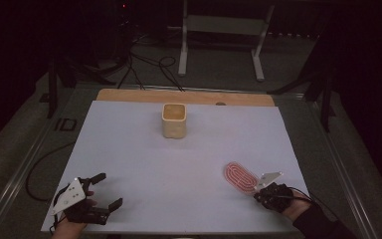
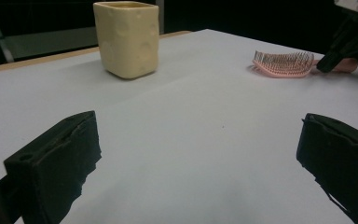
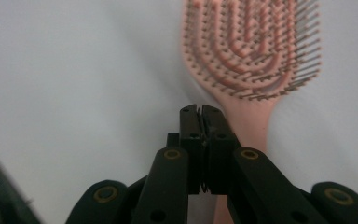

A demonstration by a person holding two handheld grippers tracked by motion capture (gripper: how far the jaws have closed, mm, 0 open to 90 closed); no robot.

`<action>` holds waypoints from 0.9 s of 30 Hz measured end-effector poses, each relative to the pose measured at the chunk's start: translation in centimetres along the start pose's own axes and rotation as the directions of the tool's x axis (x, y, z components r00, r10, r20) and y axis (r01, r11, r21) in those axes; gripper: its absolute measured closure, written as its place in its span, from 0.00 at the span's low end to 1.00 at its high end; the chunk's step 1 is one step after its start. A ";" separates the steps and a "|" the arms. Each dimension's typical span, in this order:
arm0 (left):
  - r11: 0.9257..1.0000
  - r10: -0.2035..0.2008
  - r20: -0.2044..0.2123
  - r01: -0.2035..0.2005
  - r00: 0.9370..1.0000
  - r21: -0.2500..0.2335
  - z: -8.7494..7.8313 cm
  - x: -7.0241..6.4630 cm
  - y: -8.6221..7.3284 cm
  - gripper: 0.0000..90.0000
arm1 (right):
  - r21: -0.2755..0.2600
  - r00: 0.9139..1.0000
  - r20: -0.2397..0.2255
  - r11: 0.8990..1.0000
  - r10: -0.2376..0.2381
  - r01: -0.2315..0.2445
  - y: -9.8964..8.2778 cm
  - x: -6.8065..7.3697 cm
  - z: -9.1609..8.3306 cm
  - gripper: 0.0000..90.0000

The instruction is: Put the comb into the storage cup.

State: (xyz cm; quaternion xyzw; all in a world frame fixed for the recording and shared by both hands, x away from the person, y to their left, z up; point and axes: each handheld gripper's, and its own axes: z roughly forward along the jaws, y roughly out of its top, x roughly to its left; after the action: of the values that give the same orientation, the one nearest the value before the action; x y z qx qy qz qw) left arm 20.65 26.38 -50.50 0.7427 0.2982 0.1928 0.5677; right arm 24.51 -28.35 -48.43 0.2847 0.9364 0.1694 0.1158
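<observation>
A pink hairbrush (image 1: pixel 239 177) lies bristles up at the near right of the white sheet. My right gripper (image 1: pixel 256 191) is at its handle end. In the right gripper view the jaws (image 3: pixel 200 112) are shut together with nothing between them, just left of and over the brush handle (image 3: pixel 254 126); whether they touch it I cannot tell. A cream square cup (image 1: pixel 174 120) stands upright at the far middle. My left gripper (image 1: pixel 110 189) rests open at the near left, its jaws wide apart (image 2: pixel 199 123) and empty, facing the cup (image 2: pixel 128 39) and the hairbrush (image 2: pixel 282 64).
The white sheet (image 1: pixel 179 164) covers a wooden table whose bare far edge (image 1: pixel 129 94) shows behind the cup. Cables and a metal stand's legs (image 1: pixel 184 55) lie on the floor beyond the table. The surroundings are dark.
</observation>
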 end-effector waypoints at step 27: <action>1.000 -0.006 -0.001 0.006 1.000 0.009 0.1 0.1 -0.1 0.00 | -0.013 0.999 0.012 0.999 0.040 -0.040 1.4 -4.0 -3.9 0.40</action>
State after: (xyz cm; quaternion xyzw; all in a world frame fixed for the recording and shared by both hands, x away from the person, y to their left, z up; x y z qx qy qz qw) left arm 20.75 26.37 -50.58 0.7441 0.3016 0.1903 0.5649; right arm 27.22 -30.49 -43.81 0.3037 0.9287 0.1760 0.1197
